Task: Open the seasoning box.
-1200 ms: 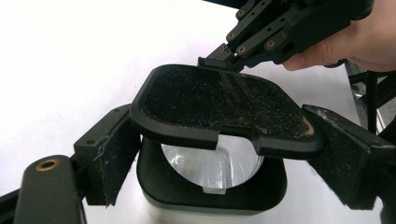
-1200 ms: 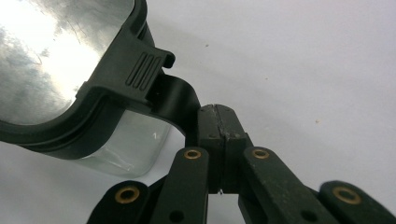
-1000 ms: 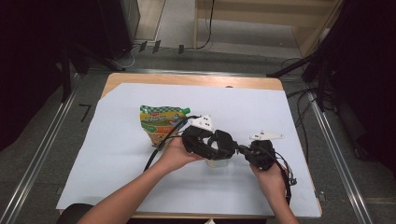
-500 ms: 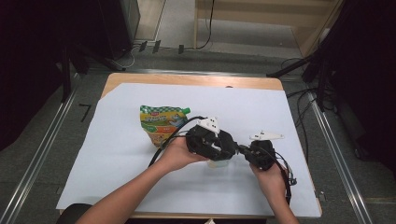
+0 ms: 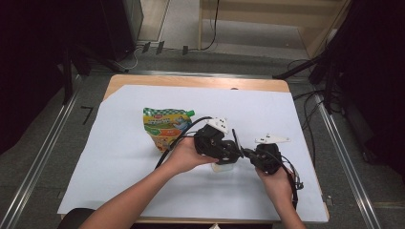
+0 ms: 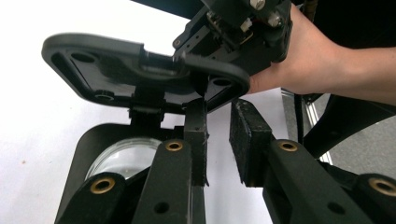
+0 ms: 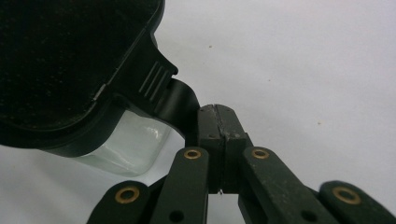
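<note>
Container: your clear box with the black lid sits on the white sheet, just right of the food pouch and directly under your two grippers.
Sheet: the white paper covers most of the wooden table; the container lies near its middle, toward your side.
Pouch: the green and orange pouch lies flat on the sheet, just left of the container; your left gripper's cable crosses its lower right corner.
Left gripper: you hold it over the container, between the pouch and your right gripper. In the left gripper view its jaws have just been closing and now stand narrow with a gap left. The raised black lid hangs just ahead of them; you cannot tell whether a pad touches its edge.
Right gripper: you hold it on the far side of the container from the pouch, tip to tip with the left one. In the right gripper view its pads are pressed together, and the lid's latch tab touches the left pad; you cannot tell whether it is pinched.
Lid: black, with ribbed marks above the tab, over the container's clear wall.
</note>
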### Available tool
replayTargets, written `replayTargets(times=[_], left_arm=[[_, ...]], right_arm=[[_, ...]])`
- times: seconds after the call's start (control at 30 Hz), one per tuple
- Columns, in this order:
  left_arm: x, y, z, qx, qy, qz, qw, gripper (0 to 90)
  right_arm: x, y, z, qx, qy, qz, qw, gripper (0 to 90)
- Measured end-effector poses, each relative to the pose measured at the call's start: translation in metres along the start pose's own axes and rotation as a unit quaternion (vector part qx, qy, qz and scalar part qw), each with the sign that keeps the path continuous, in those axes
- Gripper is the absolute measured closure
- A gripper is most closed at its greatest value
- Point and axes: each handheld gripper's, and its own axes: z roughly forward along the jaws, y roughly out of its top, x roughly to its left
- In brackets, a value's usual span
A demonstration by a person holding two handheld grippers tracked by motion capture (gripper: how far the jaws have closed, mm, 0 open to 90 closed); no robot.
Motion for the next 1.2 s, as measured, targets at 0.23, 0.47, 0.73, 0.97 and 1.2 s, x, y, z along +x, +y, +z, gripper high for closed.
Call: replayTargets(times=[0.23, 0.47, 0.73, 0.97, 1.2], left_arm=[[0.002, 0.004, 0.004, 0.006, -0.014, -0.007, 0.9999, 80.2], [0.004, 0.004, 0.007, 0.002, -0.018, -0.012, 0.9998, 84.0], [0.006, 0.008, 0.013, 0.0, -0.02, -0.01, 0.9998, 83.8], [0.005, 0.005, 0.004, -0.006, -0.02, -0.018, 0.9996, 75.5], [0.005, -0.004, -0.017, 0.0, -0.006, -0.021, 0.9998, 64.5]], right_arm=[[0.002, 0.0, 0.0, -0.001, 0.0, -0.003, 1.0, 90.0], [0.002, 0.0, 0.0, -0.001, 0.002, -0.005, 1.0, 90.0], [0.003, 0.0, 0.0, -0.001, -0.003, -0.006, 1.0, 90.0], [0.002, 0.0, -0.01, -0.016, 0.008, 0.008, 0.9998, 90.0], [0.014, -0.014, -0.034, -0.022, 0.024, 0.012, 0.9994, 89.6]])
